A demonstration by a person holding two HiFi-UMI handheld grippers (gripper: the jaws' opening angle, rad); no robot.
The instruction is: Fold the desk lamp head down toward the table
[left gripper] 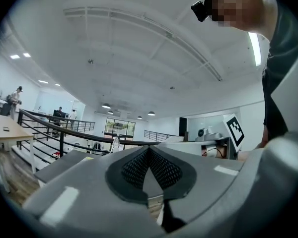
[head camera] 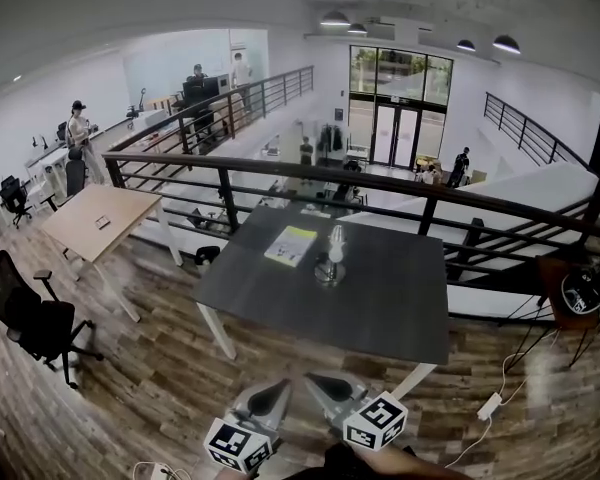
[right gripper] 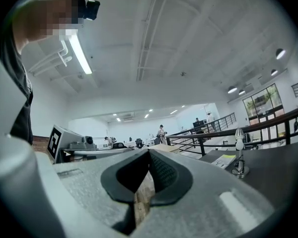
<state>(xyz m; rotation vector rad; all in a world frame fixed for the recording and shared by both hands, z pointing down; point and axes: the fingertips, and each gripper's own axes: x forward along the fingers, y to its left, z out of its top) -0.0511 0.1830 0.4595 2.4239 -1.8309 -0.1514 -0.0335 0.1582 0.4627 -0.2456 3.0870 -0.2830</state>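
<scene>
A small desk lamp point(head camera: 330, 254) with a white head and a round metal base stands upright in the middle of the dark grey table point(head camera: 380, 308). A yellow-green booklet point(head camera: 291, 245) lies just left of it. Both grippers are well short of the table's near edge, over the wood floor. My left gripper point(head camera: 278, 388) and right gripper point(head camera: 318, 380) sit side by side, both shut and holding nothing. The left gripper view shows its pads point(left gripper: 161, 168) meeting, with the lamp point(left gripper: 115, 144) tiny and far off. In the right gripper view the lamp point(right gripper: 240, 152) and booklet point(right gripper: 226, 160) lie off to the right.
A black railing point(head camera: 380, 203) runs behind the table. At the left are a light wooden table point(head camera: 100, 218) and a black office chair point(head camera: 35, 318). A white power adapter with cable point(head camera: 490, 405) lies on the floor at the right, near a small stand holding cables point(head camera: 580, 293).
</scene>
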